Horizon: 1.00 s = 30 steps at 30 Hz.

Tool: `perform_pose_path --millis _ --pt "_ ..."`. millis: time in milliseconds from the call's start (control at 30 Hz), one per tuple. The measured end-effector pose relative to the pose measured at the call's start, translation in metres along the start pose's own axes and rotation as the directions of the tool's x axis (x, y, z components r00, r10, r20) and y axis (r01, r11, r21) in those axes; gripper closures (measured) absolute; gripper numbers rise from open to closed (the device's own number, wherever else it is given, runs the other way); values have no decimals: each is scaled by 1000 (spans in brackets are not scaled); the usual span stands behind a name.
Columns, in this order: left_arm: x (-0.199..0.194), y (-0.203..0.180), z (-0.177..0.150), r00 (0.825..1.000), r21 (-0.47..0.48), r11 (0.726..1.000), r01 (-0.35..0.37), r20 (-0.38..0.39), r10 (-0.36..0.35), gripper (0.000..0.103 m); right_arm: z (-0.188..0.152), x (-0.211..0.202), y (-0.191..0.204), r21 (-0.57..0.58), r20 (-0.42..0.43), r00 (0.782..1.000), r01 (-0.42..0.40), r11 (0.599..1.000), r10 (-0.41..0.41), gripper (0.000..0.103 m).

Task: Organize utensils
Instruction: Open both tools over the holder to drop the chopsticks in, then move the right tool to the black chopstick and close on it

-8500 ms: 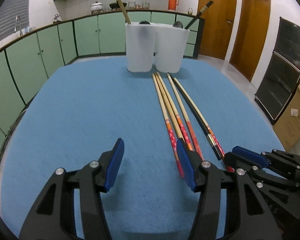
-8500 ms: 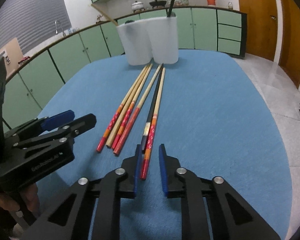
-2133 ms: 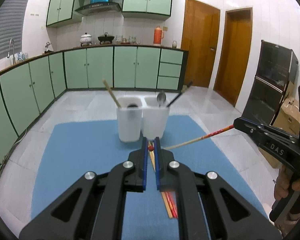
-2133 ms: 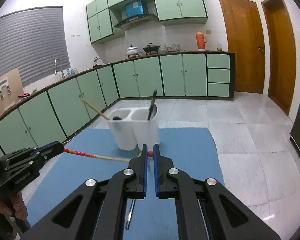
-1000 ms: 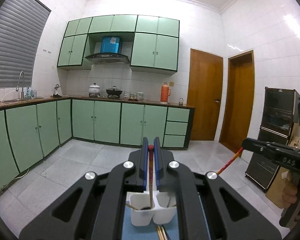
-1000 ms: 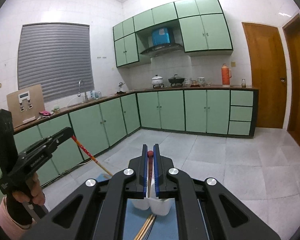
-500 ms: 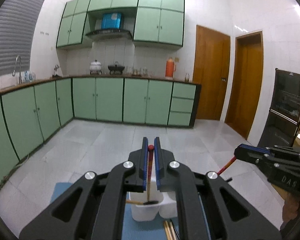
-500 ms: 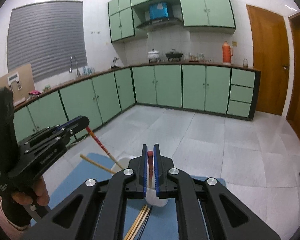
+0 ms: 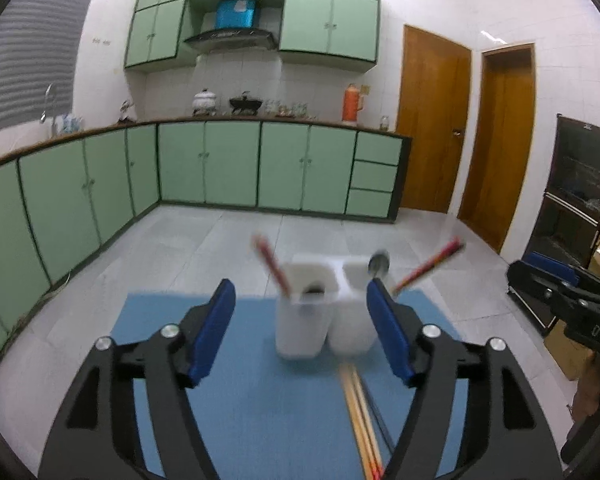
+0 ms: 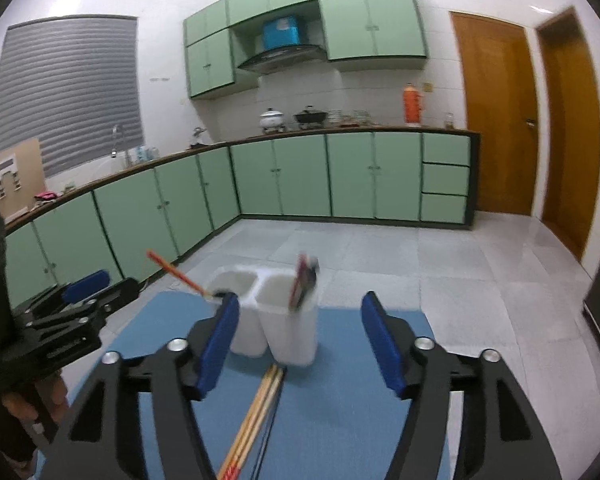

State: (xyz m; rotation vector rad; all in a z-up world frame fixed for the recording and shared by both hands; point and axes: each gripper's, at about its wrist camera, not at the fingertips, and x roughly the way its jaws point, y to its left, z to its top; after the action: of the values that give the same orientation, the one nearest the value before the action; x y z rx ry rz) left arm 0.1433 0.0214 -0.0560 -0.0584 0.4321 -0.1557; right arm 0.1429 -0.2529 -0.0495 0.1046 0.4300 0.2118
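A white two-cup utensil holder stands at the far end of the blue mat. A red-ended chopstick leans out of its left cup and another out of its right cup, beside a spoon. Several chopsticks lie on the mat. My left gripper is open and empty above the mat. My right gripper is open and empty; the holder, both chopsticks and the loose chopsticks show there too.
The mat covers a table with tiled floor beyond its far edge. Green cabinets line the far wall and wooden doors stand at the right. The right gripper appears at the left wrist view's right edge, the left gripper at the right wrist view's left.
Both grippers have opened and let go of their chopsticks, which now stand in the holder's cups. Both views have tilted down toward the mat.
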Motion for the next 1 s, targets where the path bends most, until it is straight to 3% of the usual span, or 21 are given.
perform_pose_path --millis 267,433,733,1000 --pt "-4 9 -87 989 -13 1000 -28 -148 26 33 -92 -2 -6 84 -115 993 46 995 -36 38" --pt "-10 5 -123 975 5 1000 -16 -223 16 36 -137 -1 4 61 -194 980 67 996 -54 52" --pt "-15 -12 -154 951 75 997 30 -310 -5 44 -169 1 30 27 -316 949 -7 1000 15 76" --pt "-12 -9 -163 941 72 997 25 -337 1 49 -179 16 41 19 -394 917 -57 998 60 85"
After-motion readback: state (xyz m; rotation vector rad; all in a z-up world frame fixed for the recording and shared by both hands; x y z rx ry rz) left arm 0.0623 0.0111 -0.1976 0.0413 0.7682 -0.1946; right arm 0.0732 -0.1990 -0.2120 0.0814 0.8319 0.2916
